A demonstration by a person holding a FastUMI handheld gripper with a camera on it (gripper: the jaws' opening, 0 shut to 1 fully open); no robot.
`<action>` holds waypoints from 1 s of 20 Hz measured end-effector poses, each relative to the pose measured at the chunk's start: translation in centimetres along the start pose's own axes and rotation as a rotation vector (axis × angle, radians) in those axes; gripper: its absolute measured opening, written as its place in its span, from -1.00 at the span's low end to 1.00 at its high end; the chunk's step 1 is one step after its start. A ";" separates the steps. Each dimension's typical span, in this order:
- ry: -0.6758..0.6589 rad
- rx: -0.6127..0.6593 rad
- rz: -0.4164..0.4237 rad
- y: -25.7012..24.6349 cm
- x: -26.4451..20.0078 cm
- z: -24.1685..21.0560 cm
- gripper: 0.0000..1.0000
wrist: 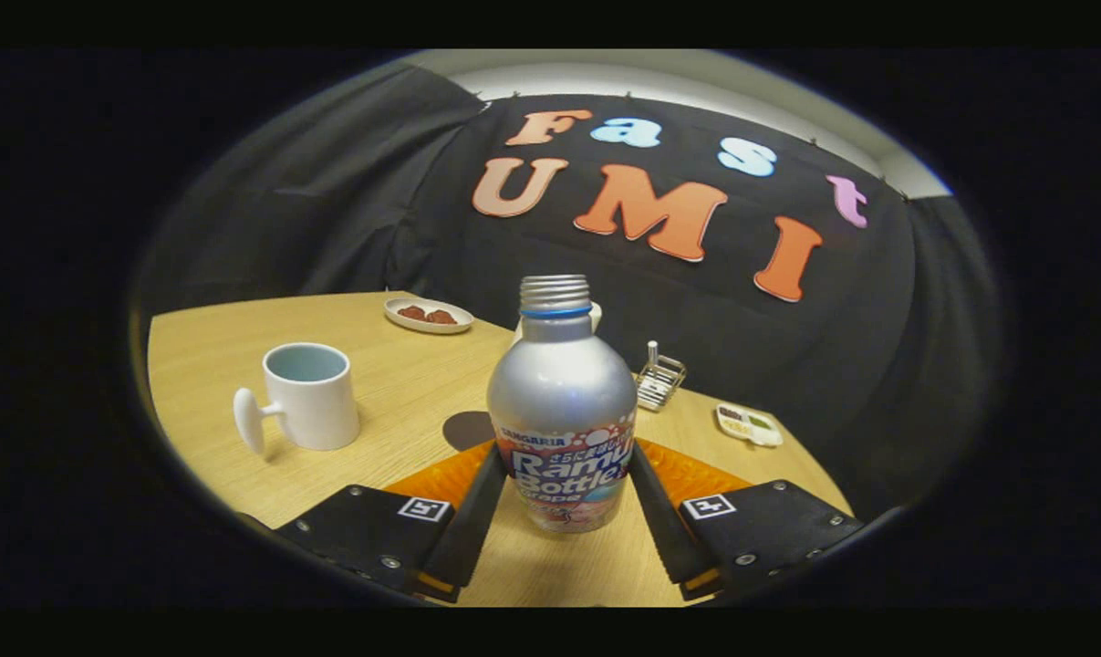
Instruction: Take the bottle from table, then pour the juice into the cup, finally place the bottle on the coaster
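With the gripper (564,474) pinching the bottle (562,401) — the take step — next comes lifting toward the cup (308,395) near the table's (404,374) left edge.

Single fisheye camera rides on gripper (564,479), sits low over table (404,383), faces forward along two fingers (472,516) at bottom centre of frame. Very near bottle (562,401) at frame centre; fingers press its sides. Cup (308,395) at mid-left, farther off. Booth wall fills upper half.
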State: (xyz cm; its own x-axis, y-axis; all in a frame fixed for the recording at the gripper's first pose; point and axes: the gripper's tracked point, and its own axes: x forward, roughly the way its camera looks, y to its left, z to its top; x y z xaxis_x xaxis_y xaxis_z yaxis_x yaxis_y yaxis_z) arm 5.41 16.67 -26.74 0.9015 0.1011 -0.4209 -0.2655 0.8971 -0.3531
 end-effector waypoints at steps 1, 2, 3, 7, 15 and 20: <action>-0.003 -0.040 -0.005 0.1 0.0 0.5 0.55; -0.005 -0.075 -0.012 0.2 0.3 0.8 0.55; -0.002 -0.113 -0.020 0.4 0.3 1.1 0.55; 0.011 -0.286 -0.047 1.0 0.8 1.8 0.55; -0.036 -0.584 -0.066 3.4 1.3 3.6 0.54; -0.053 -0.781 -0.090 4.2 1.0 4.1 0.54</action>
State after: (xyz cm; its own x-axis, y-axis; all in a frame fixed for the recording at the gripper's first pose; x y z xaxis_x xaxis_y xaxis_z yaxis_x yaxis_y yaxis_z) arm 6.59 22.33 -25.20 0.9409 0.0803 -0.3290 -0.3360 0.3431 -0.8771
